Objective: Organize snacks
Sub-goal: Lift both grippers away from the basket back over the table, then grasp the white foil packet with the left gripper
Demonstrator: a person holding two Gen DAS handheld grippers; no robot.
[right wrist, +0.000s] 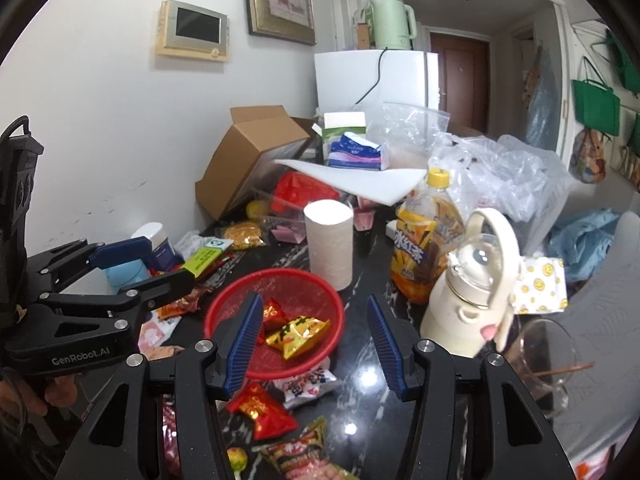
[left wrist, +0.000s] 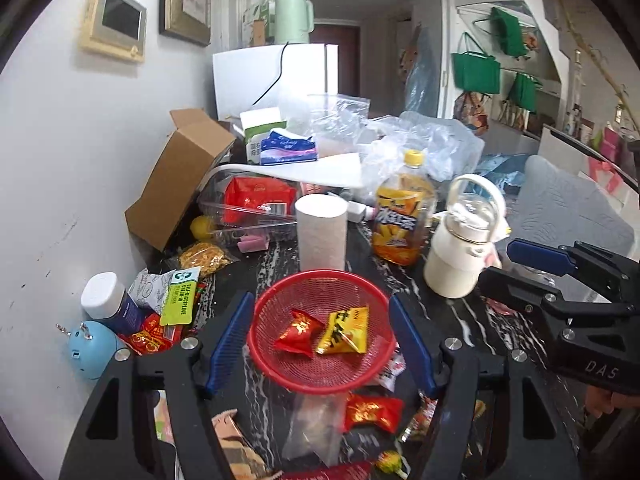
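With both tools raised above the clutter and nothing between their blue pads, you are between picks: the left tool (left wrist: 322, 344) hangs with its jaws apart over the red basket (left wrist: 260, 344), and the right tool (right wrist: 314, 340) hangs just beside it, jaws likewise apart and empty. The basket sits on the dark marbled table (right wrist: 368, 376) in front of the paper roll (left wrist: 321, 232), and it is plainly your collecting spot, since a red snack packet (left wrist: 298, 332) and a yellow snack packet (left wrist: 344, 330) already lie in it, touching each other. Most of the job looks undone. Loose snacks ring the basket: a red-and-gold packet (left wrist: 374, 412) just in front of its rim, a white wrapped sweet (right wrist: 308, 384) tucked against its near edge, a lollipop (right wrist: 236, 458) and a printed pouch (right wrist: 300, 456) nearer you, and more wrappers by the blue round gadget (left wrist: 90, 346) on the left. The tea bottle (right wrist: 424, 252) and cream flask (right wrist: 468, 300) stand close to the right, so come down on the near packets rather than reaching past them.
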